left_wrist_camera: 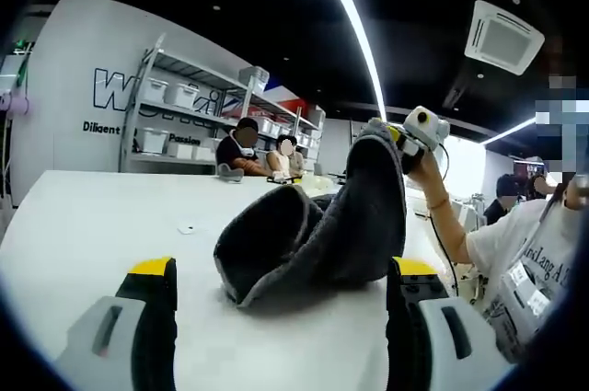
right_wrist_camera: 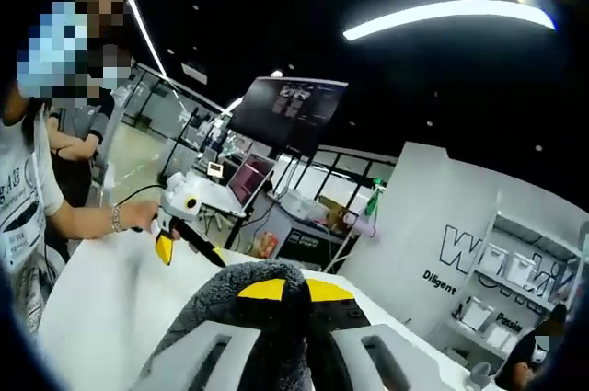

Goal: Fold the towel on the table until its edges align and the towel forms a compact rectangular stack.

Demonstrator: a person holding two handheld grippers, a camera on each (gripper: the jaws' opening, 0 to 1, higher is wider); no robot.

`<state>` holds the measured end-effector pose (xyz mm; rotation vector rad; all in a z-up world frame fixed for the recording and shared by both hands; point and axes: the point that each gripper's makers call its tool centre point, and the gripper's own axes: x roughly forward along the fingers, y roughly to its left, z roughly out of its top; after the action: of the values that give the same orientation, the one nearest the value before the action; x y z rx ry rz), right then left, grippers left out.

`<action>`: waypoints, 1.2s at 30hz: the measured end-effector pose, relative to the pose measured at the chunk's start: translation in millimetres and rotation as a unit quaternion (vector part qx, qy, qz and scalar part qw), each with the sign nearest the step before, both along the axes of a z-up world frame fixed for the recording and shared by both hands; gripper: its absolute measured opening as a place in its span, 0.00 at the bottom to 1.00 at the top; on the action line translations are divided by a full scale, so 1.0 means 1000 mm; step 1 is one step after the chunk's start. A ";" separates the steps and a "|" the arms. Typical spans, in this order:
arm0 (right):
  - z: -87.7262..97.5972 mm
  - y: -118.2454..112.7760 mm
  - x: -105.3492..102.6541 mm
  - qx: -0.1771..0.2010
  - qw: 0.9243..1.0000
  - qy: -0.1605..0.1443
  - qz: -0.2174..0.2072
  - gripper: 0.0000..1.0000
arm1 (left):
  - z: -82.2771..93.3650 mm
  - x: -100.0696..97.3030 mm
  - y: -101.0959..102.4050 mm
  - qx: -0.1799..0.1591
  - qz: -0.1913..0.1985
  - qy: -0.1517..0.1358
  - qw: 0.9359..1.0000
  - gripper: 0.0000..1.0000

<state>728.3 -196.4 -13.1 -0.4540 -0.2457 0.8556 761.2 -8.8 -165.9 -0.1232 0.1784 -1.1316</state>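
Towel [left_wrist_camera: 313,235] corner clenched high in right claw [right_wrist_camera: 283,292], draping to table [left_wrist_camera: 83,225] between released left claw [left_wrist_camera: 281,281] jaws

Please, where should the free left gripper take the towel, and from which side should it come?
Grip the pale-edged lower hem of the towel, where it curls on the table between the open jaws of the left gripper. Come in low and straight ahead: the right gripper holds the top corner up, so this hem faces the jaws.

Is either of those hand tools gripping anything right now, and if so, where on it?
The right tool pinches the dark grey fluffy towel by its raised edge, lifting it off the white table. The left tool is open, holding nothing.
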 end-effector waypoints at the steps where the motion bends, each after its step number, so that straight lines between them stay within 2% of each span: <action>1: 0.004 -0.008 0.004 0.017 1.000 0.001 -0.013 0.06 | 0.001 0.001 0.001 0.000 0.000 0.000 1.000 0.99; 4: 0.008 -0.033 0.016 0.056 0.997 0.009 -0.047 0.06 | 0.002 0.001 0.001 -0.001 0.000 0.000 1.000 0.99; 7: 0.005 -0.055 0.027 0.082 0.994 0.025 -0.075 0.06 | 0.002 0.002 0.001 -0.001 0.000 -0.001 1.000 0.99; 8: -0.001 -0.071 0.034 0.095 0.990 0.033 -0.095 0.06 | 0.002 0.002 0.001 -0.001 -0.001 -0.001 1.000 0.99; 11: -0.013 -0.094 0.044 0.100 0.985 0.047 -0.132 0.06 | 0.002 0.001 0.000 0.000 -0.001 -0.001 1.000 0.99; 16: -0.052 -0.145 0.063 0.081 0.969 0.082 -0.218 0.06 | -0.001 0.000 -0.002 0.002 -0.002 0.000 1.000 0.99; 25: -0.117 -0.211 0.078 0.027 0.938 0.126 -0.321 0.06 | -0.007 -0.001 -0.003 0.010 -0.004 0.004 1.000 0.99; 26: -0.119 -0.213 0.079 0.025 0.937 0.128 -0.323 0.06 | -0.008 -0.001 -0.003 0.010 -0.004 0.004 1.000 0.99; 30: -0.153 -0.241 0.084 -0.027 0.919 0.142 -0.367 0.06 | -0.009 -0.001 -0.003 0.010 -0.004 0.005 1.000 0.99; 31: -0.156 -0.243 0.085 -0.030 0.917 0.145 -0.371 0.06 | -0.009 -0.001 -0.003 0.010 -0.004 0.005 1.000 0.99; 32: -0.168 -0.255 0.086 -0.044 0.908 0.155 -0.388 0.06 | -0.009 -0.001 -0.003 0.010 -0.004 0.006 1.000 0.99; 35: -0.185 -0.275 0.086 -0.060 0.890 0.166 -0.419 0.06 | -0.009 -0.002 -0.004 0.011 -0.004 0.006 1.000 0.99; 36: -0.197 -0.288 0.086 -0.079 0.879 0.178 -0.435 0.06 | -0.010 -0.001 -0.004 0.011 -0.004 0.006 1.000 0.99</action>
<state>814.7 -484.0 -210.4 -0.4846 0.3649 0.0537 759.7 -13.1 -175.8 -0.1098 0.2031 -1.1368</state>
